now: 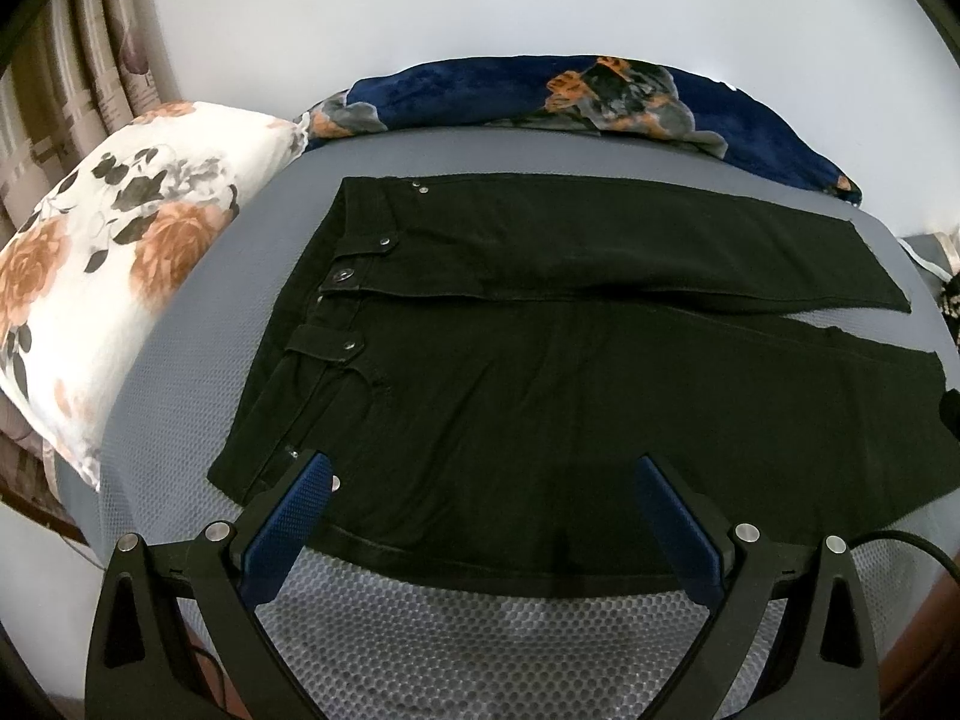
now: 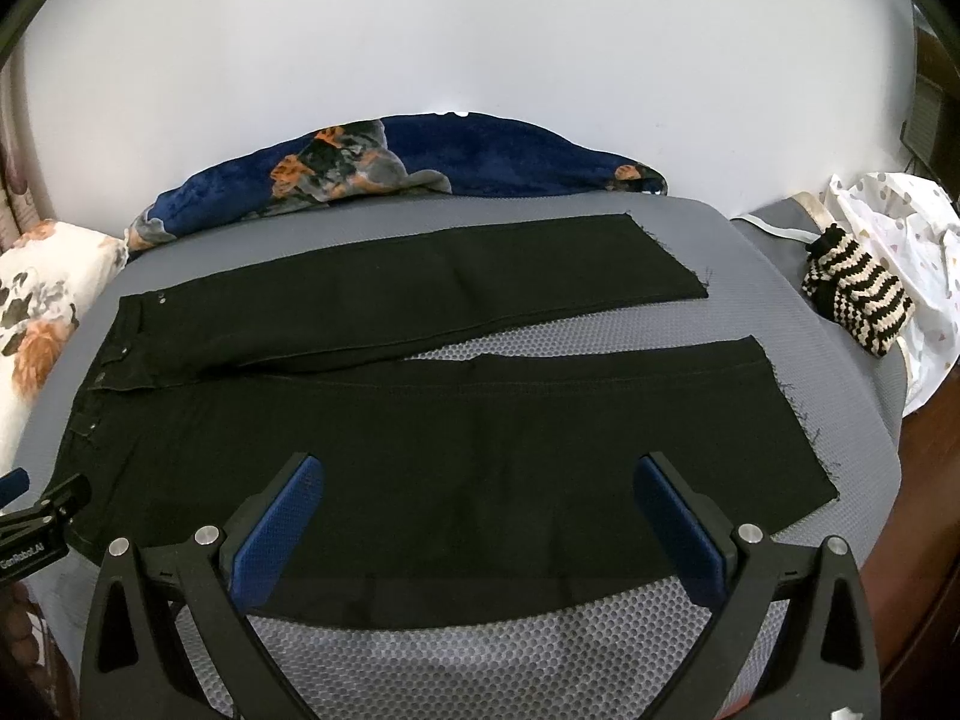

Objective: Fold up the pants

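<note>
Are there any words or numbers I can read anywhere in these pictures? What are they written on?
"GenRobot.AI": white letters, partly cut off by the picture edge, on the left gripper body, seen at the edge of the right wrist view.
Nothing readable on the black pants, their metal buttons, the pillow or the blanket.

- Left wrist view: you look forward and slightly down along the left gripper (image 1: 483, 471) from the near edge of the grey mesh mat (image 1: 480, 630), close above the waist end of the black pants (image 1: 540, 372); the floral pillow (image 1: 114, 276) fills the left margin.
- Right wrist view: same near edge and heading, set further toward the leg ends, past the right gripper (image 2: 480, 471).
- Shared field: pants, mat, blue blanket (image 2: 480, 150), white wall.
</note>
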`<state>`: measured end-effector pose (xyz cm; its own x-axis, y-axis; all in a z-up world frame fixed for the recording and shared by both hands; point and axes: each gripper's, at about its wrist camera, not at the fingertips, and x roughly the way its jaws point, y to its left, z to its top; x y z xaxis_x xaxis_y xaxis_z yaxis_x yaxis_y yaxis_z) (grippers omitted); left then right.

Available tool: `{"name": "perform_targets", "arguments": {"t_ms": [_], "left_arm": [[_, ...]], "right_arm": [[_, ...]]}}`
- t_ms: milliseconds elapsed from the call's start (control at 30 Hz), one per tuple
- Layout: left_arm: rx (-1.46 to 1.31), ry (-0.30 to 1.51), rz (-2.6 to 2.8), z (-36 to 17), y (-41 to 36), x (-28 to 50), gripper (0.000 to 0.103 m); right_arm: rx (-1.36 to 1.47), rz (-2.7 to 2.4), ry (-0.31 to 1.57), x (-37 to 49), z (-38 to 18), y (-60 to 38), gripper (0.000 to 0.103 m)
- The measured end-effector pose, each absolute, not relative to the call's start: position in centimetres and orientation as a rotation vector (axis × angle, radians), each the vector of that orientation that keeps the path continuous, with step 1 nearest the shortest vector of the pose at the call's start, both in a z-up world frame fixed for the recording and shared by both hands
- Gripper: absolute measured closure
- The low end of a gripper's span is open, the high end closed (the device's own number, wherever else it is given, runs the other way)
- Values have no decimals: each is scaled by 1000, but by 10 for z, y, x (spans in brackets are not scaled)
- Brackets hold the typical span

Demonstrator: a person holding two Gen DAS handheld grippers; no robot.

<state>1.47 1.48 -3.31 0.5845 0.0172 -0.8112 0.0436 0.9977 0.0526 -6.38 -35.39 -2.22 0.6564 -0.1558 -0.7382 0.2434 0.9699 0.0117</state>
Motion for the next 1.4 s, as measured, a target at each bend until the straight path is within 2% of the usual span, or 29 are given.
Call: {"name": "perform_targets", "arguments": {"t_ms": [1033,1400], "left_arm": [[68,948,-14,-36,20,15,3],[-5,924,-84,-29,52,52,3]], "right_arm": [[138,-224,831,-55,-20,-356,0],[219,-70,787,-33,-10,-348,0]]}}
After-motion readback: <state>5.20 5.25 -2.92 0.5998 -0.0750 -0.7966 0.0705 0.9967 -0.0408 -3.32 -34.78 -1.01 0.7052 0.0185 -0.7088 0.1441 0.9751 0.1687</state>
